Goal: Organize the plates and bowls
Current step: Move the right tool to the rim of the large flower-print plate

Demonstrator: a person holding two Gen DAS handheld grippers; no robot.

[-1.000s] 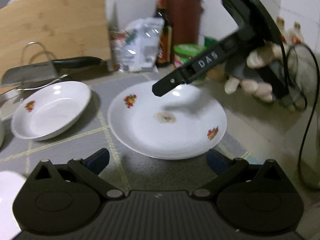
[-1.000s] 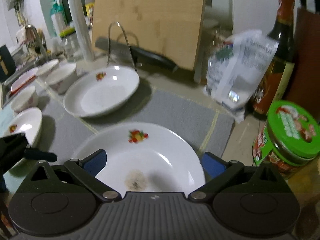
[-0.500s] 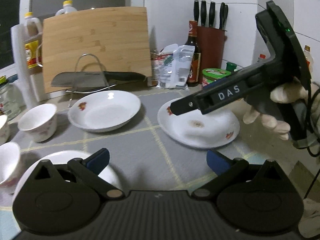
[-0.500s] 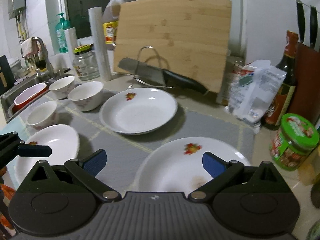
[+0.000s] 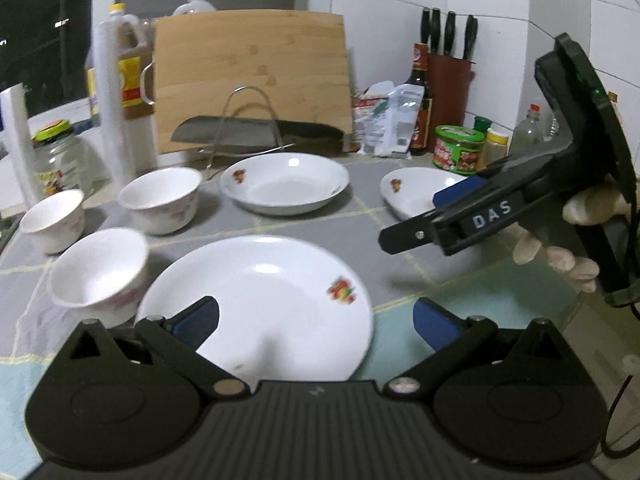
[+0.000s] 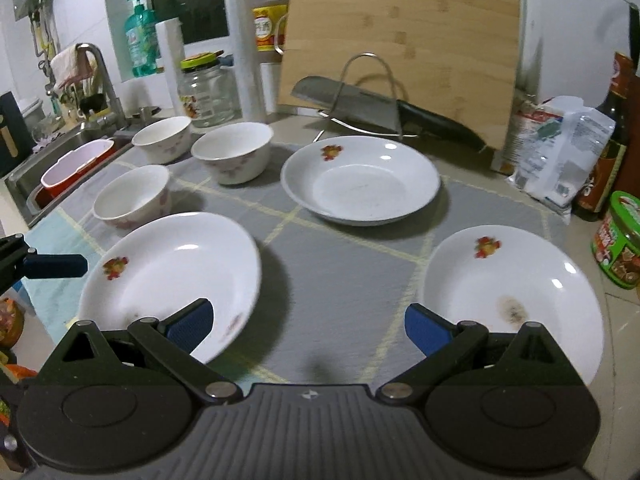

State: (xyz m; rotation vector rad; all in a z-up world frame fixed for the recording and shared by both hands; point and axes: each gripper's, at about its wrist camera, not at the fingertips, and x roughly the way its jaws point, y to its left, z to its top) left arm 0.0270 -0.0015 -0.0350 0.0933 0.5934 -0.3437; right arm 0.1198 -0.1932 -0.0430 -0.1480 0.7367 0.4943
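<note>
Dim indoor light from above, cool cast. White glints on plates (image 6: 360,180); soft dark shadows beside them on grey mat (image 6: 344,280). Strong fisheye bending at edges, black corners. Near plate (image 5: 260,304) motion-smeared in left view (right view sharper).

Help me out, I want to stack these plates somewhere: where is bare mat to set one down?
Bare mat lies between the left plate, the far plate and the stained plate. It is crowded on the left, where three bowls cluster by the sink.
</note>
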